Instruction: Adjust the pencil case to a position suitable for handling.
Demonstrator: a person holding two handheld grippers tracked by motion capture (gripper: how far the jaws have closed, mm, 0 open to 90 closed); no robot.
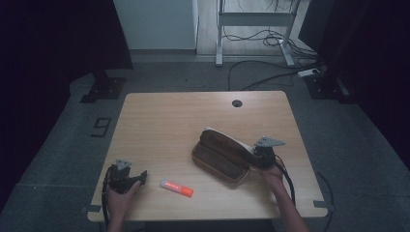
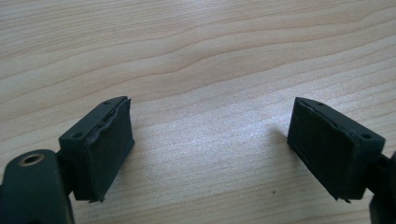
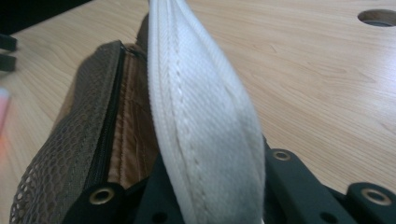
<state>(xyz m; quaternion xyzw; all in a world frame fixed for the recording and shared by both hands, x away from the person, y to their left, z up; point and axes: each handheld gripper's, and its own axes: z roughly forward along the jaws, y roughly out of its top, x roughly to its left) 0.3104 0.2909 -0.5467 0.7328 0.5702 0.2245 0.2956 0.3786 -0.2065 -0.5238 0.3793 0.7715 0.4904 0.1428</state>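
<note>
1. Lying right of centre in the high view: brown pencil case (image 1: 220, 157), unzipped, long axis running upper left to lower right.
2. Clenching its white flap (image 3: 201, 116) at the lower-right end: right gripper (image 1: 261, 155).
3. Resting at lower left, spread wide over bare table (image 1: 164, 121): left gripper (image 2: 210, 149).
4. Lying between them, nearer the left gripper: orange highlighter (image 1: 177, 188), probably next for picking.
</note>
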